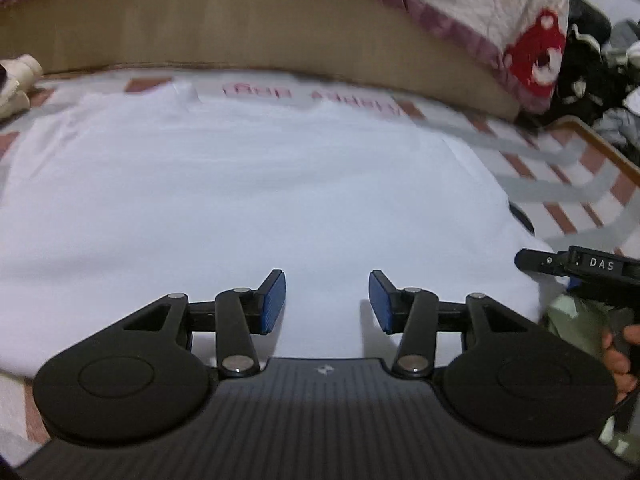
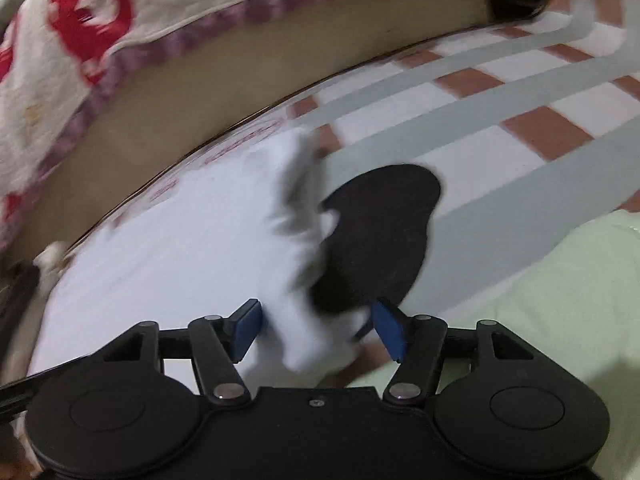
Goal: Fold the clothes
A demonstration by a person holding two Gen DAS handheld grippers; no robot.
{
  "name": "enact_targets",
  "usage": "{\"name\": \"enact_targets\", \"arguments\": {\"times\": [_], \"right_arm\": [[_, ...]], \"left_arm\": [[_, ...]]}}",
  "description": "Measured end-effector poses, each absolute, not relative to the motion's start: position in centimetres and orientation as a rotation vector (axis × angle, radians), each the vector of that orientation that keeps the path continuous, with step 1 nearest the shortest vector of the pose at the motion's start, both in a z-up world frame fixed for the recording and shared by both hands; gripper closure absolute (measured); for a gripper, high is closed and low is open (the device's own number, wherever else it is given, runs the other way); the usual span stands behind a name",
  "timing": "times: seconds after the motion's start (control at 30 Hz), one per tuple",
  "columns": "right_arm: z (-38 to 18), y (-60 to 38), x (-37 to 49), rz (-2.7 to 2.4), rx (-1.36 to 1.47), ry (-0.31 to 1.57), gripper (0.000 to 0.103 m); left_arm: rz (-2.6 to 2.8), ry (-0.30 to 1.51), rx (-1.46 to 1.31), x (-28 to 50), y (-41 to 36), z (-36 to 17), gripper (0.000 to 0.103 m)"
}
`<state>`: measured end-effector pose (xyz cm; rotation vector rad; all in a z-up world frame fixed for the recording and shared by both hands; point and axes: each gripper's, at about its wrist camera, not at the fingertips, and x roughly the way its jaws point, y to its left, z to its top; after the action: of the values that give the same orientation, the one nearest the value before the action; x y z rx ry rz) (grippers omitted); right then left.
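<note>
White garment (image 1: pixel 248 184): lay spread flat over the checked mat, filling most of the left wrist view; its far edge reached close to pink lettering (image 1: pixel 312 94) printed on the mat; its right-hand edge (image 2: pixel 296 216) was bunched and blurred in the right wrist view
Left gripper (image 1: pixel 327 302): hovered low over the near part of the white garment; jaws stood partly apart; blue pads (image 1: pixel 274 302) were clear of the cloth, with nothing between them
Right gripper (image 2: pixel 316 330): jaws stood wide; a fold of the white garment lay in the gap, yet neither pad appeared to press on it, though blur made this hard to judge; a person's hand (image 1: pixel 618 360) held its handle
Black piece (image 2: pixel 376 236): a dark rounded shape just beyond the right gripper, touching the garment's edge; possibly fabric, too blurred to name
Checked mat (image 2: pixel 520 128): white, grey and brick-red squares, under the garment
Pale green cloth (image 2: pixel 560 300): lay to the right, beside the right gripper
Quilt (image 2: pixel 68 52): cream with red bear figures and a purple border, hung over a tan bed side (image 1: pixel 240 24) behind the mat
</note>
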<state>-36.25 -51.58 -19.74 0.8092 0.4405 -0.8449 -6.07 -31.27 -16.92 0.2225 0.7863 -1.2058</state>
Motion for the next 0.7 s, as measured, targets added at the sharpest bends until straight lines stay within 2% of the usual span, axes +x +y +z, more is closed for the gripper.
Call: {"name": "enact_targets", "arguments": {"times": [0.03, 0.07, 0.1, 0.13, 0.17, 0.3, 0.5, 0.57, 0.63, 0.7], "right_arm": [[-20.0, -51.7, -36.0, -0.827, 0.812, 0.415, 0.034], [-20.1, -51.8, -35.8, -0.788, 0.824, 0.411, 0.044], [-20.2, -51.8, -35.6, -0.723, 0.850, 0.418, 0.059], [-20.2, -51.9, -35.4, -0.657, 0.876, 0.424, 0.086], [-20.1, -51.9, -35.2, -0.614, 0.881, 0.431, 0.089], [-17.5, -52.4, -35.3, -0.583, 0.854, 0.408, 0.091], [-8.8, -53.5, -30.2, -0.433, 0.730, 0.457, 0.091], [-5.8, -53.1, -26.9, -0.356, 0.647, 0.490, 0.091], [-3.3, -52.3, -23.6, -0.278, 0.560, 0.529, 0.091], [-1.5, -51.2, -19.7, -0.210, 0.490, 0.569, 0.091]], "left_arm": [[-1.210, 0.778, 0.224, -6.1, -31.6, -17.1, 0.058], [-1.215, 0.774, 0.229, -6.1, -31.9, -17.4, 0.058], [-1.221, 0.804, 0.243, -6.1, -32.3, -17.8, 0.058], [-1.227, 0.842, 0.260, -6.1, -32.7, -18.4, 0.058], [-1.219, 0.881, 0.283, -6.0, -33.0, -18.9, 0.058], [-1.224, 0.925, 0.321, -5.8, -32.7, -18.2, 0.057], [-1.189, 1.209, 0.216, 0.1, -31.4, -16.5, 0.058], [-1.179, 1.112, 0.201, 2.3, -29.4, -14.2, 0.057], [-1.133, 0.940, 0.197, 4.5, -26.8, -11.4, 0.057], [-1.094, 0.871, 0.128, 7.1, -24.2, -9.8, 0.057]]}}
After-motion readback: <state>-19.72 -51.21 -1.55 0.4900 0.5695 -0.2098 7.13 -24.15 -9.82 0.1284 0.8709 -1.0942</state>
